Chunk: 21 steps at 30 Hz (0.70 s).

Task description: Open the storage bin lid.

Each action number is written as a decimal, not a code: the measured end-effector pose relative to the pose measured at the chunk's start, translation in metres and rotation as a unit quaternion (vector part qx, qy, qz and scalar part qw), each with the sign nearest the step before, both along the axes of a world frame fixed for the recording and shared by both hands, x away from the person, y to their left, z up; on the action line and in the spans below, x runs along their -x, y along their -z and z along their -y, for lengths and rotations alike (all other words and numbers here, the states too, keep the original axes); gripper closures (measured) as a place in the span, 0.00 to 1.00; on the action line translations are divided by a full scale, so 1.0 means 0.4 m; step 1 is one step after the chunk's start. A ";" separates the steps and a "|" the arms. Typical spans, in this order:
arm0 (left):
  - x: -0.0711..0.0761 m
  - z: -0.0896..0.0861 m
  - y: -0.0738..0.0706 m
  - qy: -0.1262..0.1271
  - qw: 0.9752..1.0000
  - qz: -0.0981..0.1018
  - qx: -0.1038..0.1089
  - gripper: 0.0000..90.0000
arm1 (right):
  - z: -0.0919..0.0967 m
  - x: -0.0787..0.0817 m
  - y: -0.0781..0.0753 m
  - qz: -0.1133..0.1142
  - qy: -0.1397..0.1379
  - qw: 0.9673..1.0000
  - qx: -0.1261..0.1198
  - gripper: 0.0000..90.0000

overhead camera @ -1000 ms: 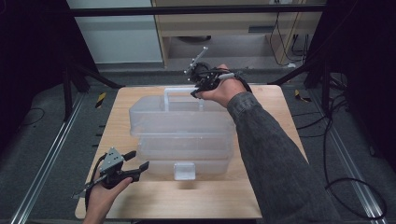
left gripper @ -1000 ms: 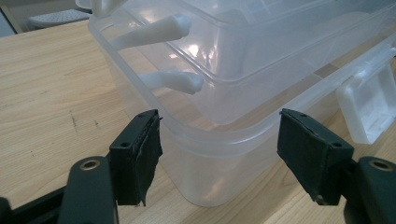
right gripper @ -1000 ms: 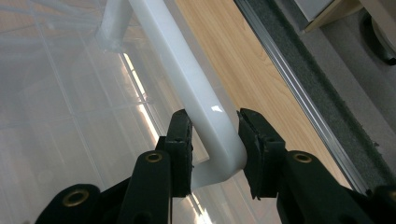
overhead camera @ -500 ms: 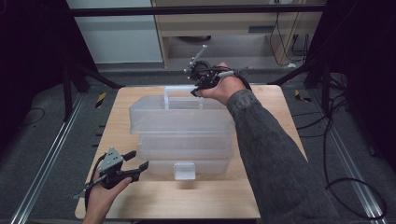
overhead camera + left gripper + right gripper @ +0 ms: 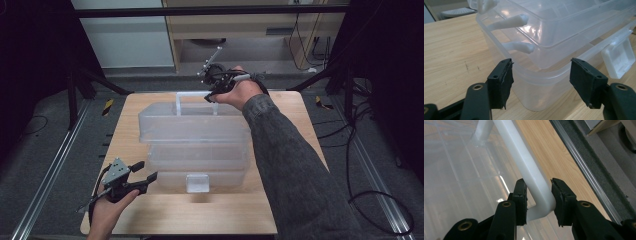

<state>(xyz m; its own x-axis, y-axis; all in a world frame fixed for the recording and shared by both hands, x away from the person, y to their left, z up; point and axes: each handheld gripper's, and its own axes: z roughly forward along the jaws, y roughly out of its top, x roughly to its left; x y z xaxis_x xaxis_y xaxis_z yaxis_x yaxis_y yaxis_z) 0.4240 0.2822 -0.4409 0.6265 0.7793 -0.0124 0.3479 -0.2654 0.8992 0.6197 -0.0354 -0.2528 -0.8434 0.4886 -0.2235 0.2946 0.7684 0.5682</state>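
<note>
right gripper (image 5: 537,195) view shows fingers clamping the handle (image 5: 524,162).

We see a clear plastic box (image 5: 195,145) sitting mid-worktop, its stepped trays fanned open toward us. Its white handle (image 5: 192,95) stands upright at the far side (a square-edged bar, seen close in the right gripper view (image 5: 524,160)). A white latch (image 5: 197,182) hangs at the near edge.
</note>
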 end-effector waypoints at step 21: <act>-0.013 -0.045 -0.049 -0.026 0.999 0.024 0.005 0.53 | -0.001 -0.009 -0.003 -0.004 -0.005 1.000 0.007 0.74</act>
